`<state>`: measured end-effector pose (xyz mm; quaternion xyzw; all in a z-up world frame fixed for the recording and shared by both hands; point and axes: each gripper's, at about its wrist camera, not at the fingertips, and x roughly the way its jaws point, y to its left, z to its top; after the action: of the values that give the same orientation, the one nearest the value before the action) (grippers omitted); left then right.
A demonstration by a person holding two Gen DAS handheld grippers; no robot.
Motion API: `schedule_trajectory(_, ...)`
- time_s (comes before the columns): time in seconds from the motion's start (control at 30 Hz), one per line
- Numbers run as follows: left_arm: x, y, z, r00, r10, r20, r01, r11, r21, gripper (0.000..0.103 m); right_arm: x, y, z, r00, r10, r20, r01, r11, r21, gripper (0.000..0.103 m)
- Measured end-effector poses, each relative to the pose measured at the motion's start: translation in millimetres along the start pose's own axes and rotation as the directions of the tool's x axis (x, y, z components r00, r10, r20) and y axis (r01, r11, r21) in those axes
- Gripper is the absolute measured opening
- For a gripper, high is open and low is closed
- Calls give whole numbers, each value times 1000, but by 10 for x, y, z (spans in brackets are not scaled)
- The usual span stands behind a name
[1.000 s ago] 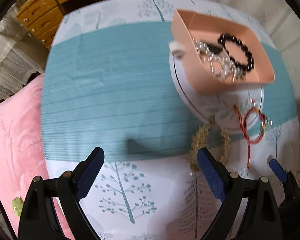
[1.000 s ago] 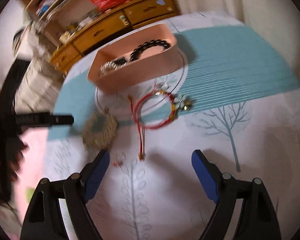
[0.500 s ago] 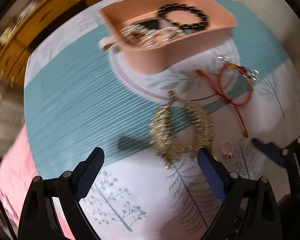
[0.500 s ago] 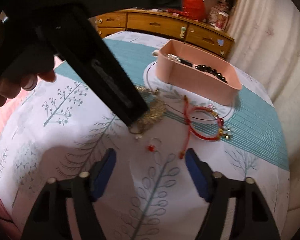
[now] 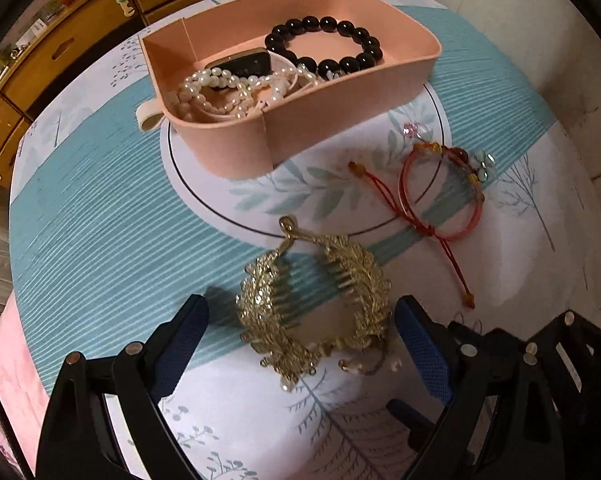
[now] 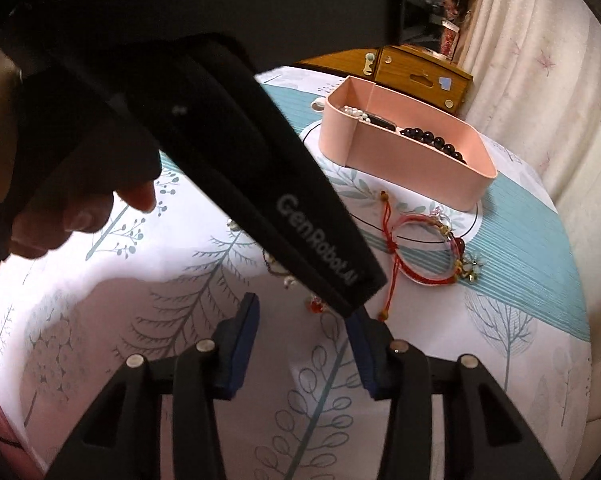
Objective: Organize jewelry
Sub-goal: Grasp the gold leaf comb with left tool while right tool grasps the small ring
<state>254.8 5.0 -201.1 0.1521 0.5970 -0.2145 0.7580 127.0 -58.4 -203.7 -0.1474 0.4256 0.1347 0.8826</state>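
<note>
A pink tray point(image 5: 340, 120) point(image 6: 412, 160) holds a black bead bracelet point(image 5: 328, 46), pearls point(image 5: 228, 88) and a dark watch. In front of it lie a gold leaf hair comb point(image 5: 312, 304) and a red cord bracelet point(image 5: 440, 200) point(image 6: 420, 252). My left gripper point(image 5: 300, 340) is open, its fingers on either side of the gold comb, just above the cloth. My right gripper point(image 6: 304, 332) is open but narrower, low over the cloth near a small red-stone ring point(image 6: 316, 304). The left gripper's body point(image 6: 260, 180) hides the gold comb in the right wrist view.
The round table has a white and teal tree-print cloth point(image 5: 100, 208). A wooden drawer cabinet point(image 5: 60, 48) stands behind it. Pale curtains point(image 6: 540, 80) hang at the right. A pink quilt point(image 5: 4, 360) lies at the left edge.
My left gripper has moved forward so its fingers now flank the gold comb. My right gripper has narrowed and come closer to the small ring, beside the left gripper.
</note>
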Motion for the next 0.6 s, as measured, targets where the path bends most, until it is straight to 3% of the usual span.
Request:
schedule_trajectory(0.1, -24, -32, 30, 1000, 1, 31, -1, 1000, 7, 86, 27, -38, 20, 1000, 13, 4, -13, 1000, 19, 39)
schedule_trajectory(0.17, -52, -64, 34, 999, -3, 52, 2, 1000, 17, 74, 67, -104, 41, 999, 32, 5, -32, 998, 53, 32)
schedule_trajectory(0.37, -54, -141, 87, 999, -6, 53, 6, 1000, 5, 74, 95, -170, 77, 1000, 14, 4, -15, 993, 120, 15)
schedule_trajectory(0.6, -49, 159, 122, 1000, -23, 4, 23, 990, -138, 74, 122, -278, 142, 999, 52, -11, -50, 985, 167, 14)
